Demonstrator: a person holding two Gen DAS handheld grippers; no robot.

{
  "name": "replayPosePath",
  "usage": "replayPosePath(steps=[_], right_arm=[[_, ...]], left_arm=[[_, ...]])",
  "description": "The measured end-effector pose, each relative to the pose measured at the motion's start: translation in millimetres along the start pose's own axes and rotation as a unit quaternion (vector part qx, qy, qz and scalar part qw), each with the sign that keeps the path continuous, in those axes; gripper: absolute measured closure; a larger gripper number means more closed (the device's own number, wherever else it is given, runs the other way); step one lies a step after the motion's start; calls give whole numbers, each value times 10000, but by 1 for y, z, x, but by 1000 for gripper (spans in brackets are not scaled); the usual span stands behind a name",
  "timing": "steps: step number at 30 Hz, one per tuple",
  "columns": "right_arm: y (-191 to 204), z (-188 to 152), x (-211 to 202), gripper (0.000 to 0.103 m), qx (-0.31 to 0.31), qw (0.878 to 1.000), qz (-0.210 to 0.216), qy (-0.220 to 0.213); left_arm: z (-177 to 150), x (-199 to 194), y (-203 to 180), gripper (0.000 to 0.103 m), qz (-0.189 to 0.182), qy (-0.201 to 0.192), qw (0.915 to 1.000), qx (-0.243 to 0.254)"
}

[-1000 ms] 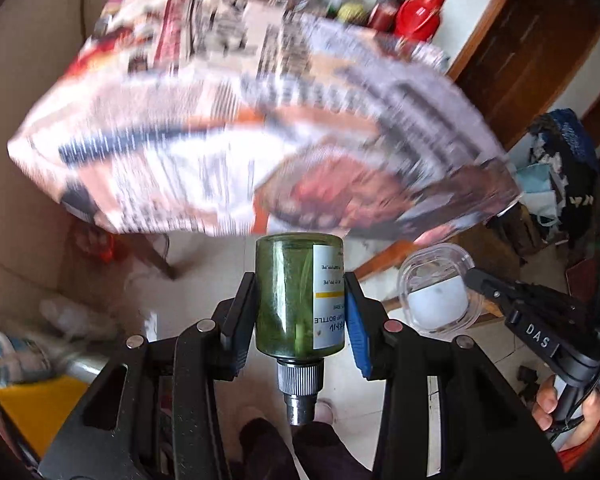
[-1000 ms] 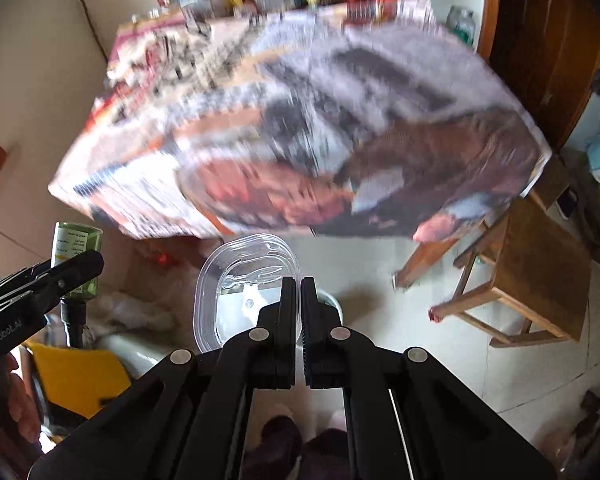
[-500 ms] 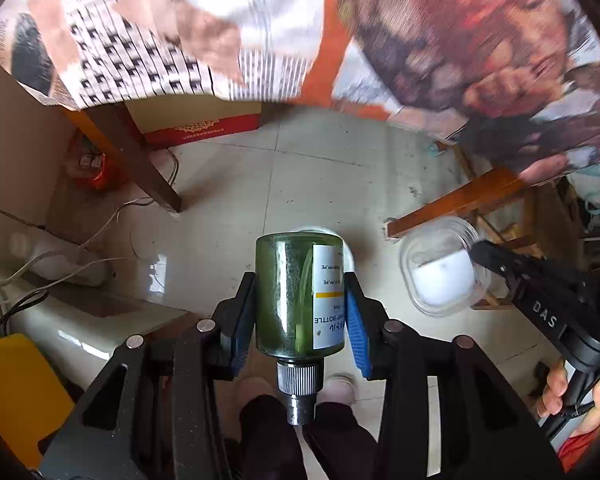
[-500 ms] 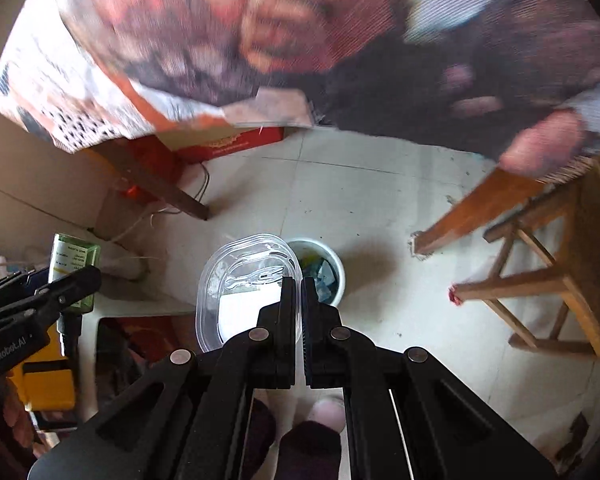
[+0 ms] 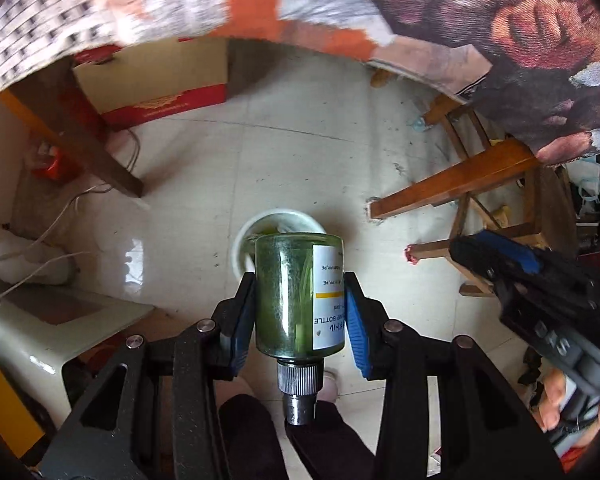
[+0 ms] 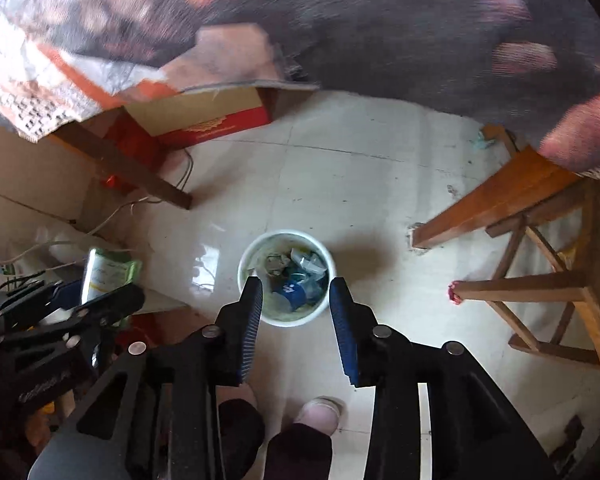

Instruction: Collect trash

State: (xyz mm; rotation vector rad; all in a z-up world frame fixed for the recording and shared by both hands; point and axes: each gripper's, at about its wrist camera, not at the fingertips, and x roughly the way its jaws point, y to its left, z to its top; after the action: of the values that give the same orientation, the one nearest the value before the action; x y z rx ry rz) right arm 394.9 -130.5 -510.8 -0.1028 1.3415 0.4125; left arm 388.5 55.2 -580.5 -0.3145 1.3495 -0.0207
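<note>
A green glass bottle [image 5: 290, 296] with a white label and a metal neck is held bottom-forward by my left gripper [image 5: 299, 280], whose blue pads press on its sides. It hangs over a white trash bin [image 5: 256, 222] on the floor, hiding most of it. In the right wrist view the bin [image 6: 288, 233] holds several scraps, one of them blue. My right gripper [image 6: 296, 284] hovers above the bin. Its jaws are opening and nothing is between them. The left gripper with the bottle [image 6: 108, 270] shows at the left there.
A printed tablecloth [image 6: 340, 20] overhangs the top of both views. A dark table leg [image 6: 140, 176] and a red cardboard box [image 6: 216, 124] stand behind the bin, with cables [image 5: 72, 200] to the left. A wooden stool [image 6: 540, 280] is on the right. The person's feet [image 6: 320, 412] are near the bin.
Both grippers sank from table height to just above the floor bin. The right jaws opened and the clear plastic container they held is gone from them. The left grip is unchanged.
</note>
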Motion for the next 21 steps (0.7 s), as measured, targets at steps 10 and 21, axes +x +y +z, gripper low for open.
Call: replayPosePath(steps=[10,21], right_arm=[[-14,8,-59,71,241,9995,35,-209],[7,2,-217,71,-207,9940,297,-1033]], left_arm=[[22,-27,-31,58,147,90,9998,121],[3,-214,-68,58,233,-974,9948,182]])
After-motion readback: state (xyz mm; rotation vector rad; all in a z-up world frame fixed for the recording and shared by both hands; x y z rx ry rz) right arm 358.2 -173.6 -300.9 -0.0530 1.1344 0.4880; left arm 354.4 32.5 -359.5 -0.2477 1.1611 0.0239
